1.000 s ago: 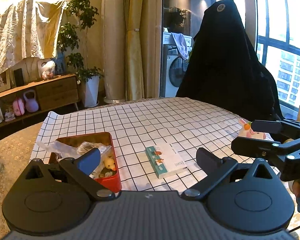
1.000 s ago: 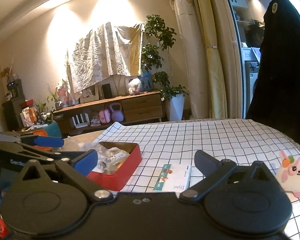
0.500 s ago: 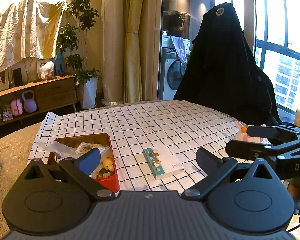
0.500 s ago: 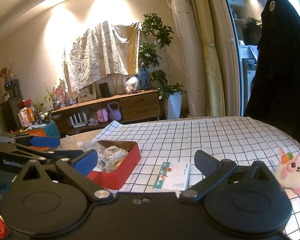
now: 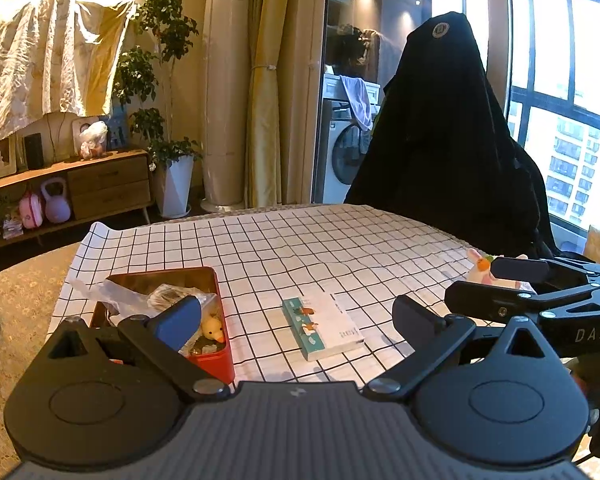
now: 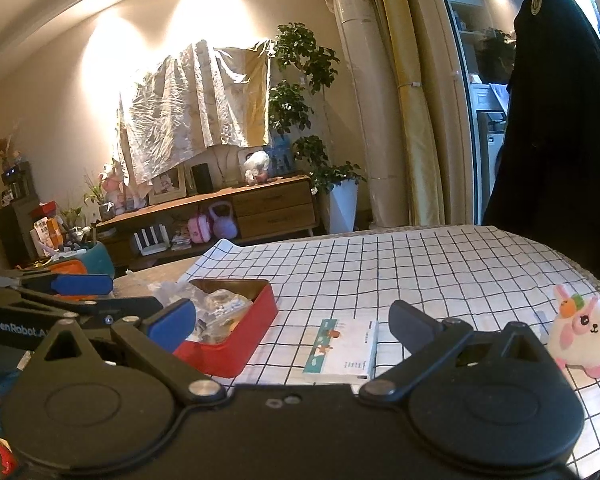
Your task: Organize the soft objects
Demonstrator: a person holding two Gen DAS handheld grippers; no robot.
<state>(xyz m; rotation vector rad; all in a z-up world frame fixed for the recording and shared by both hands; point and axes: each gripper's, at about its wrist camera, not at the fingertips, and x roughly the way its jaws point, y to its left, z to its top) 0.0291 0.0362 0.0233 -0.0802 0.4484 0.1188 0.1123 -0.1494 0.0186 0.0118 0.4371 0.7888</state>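
A pink and white plush bunny sits at the right edge of the checked tablecloth; in the left wrist view only its ears show behind my right gripper. A red tin with a yellow duck and crumpled plastic stands at the left, and also shows in the right wrist view. My left gripper is open and empty, above the near edge. My right gripper is open and empty, to the left of the bunny.
A small teal and white book lies between the tin and the bunny, also in the right wrist view. A chair draped in black cloth stands behind the table. A wooden sideboard lines the far wall.
Both grippers have tilted and drawn back slightly, so the table sits a little lower in view. Both remain open and empty. No object has moved.
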